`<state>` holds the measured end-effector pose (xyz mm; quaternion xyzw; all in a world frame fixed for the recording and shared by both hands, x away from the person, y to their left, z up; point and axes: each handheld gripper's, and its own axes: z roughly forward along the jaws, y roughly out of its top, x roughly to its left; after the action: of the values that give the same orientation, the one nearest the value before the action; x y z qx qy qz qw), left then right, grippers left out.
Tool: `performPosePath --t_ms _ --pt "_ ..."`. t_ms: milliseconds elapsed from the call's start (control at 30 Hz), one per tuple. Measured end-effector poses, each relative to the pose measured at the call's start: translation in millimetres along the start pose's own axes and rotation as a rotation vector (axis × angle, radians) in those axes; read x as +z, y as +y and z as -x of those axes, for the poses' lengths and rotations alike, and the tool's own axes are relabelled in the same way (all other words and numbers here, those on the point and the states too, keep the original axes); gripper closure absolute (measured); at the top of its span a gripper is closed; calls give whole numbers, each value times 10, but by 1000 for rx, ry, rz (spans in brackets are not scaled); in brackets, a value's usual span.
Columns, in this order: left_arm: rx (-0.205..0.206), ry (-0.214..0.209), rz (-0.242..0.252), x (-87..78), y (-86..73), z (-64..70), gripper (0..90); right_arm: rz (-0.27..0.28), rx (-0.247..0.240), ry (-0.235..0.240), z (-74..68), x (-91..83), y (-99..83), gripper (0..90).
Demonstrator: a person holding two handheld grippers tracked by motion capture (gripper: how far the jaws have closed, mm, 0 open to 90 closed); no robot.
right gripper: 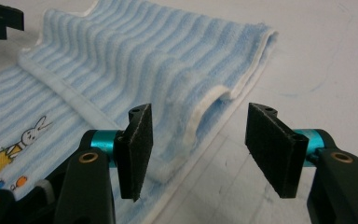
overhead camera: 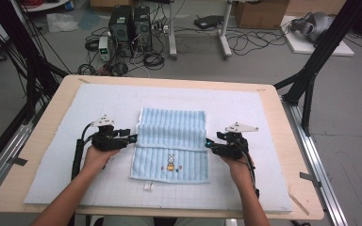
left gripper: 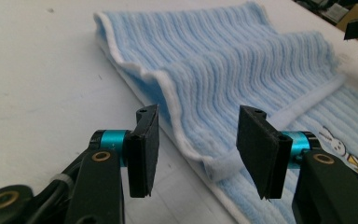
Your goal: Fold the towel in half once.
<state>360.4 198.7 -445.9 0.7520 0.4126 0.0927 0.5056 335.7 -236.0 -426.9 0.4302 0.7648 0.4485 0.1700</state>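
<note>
High view shows one small white tag (overhead camera: 148, 187) near the front edge of the white mat (overhead camera: 52, 160), then one blue striped towel (overhead camera: 172, 127) in the middle, its far part folded toward the front. Two grippers, left gripper (overhead camera: 133, 138) and right gripper (overhead camera: 207, 143), sit at its side edges. Both have jaws wide open, holding nothing, likely ready to pinch the fold
</note>
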Motion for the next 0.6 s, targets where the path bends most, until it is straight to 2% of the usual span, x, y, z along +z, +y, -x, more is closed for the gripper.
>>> performPosePath --t_ms 33,133,233,333,433,467,600 --pt "-3 -1 -5 7 -21 10 495 0 -2 -2 -8 -9 -34 412" --pt "26 0 -35 16 -58 54 516 -25 -31 -14 -31 -33 -56 412" --pt "38 -22 -38 11 -62 102 602 -21 -26 -12 -44 -57 -62 418" --pt "49 -29 -61 35 -80 125 636 -31 -40 16 -72 -35 -78 426" --pt "76 -14 -77 52 -81 154 637 -54 -94 64 -159 23 -77 437" --pt "79 -7 -83 57 -82 164 637 -66 -113 65 -189 46 -77 440" --pt "106 25 -122 100 -76 195 665 -93 -132 68 -243 129 -86 495"
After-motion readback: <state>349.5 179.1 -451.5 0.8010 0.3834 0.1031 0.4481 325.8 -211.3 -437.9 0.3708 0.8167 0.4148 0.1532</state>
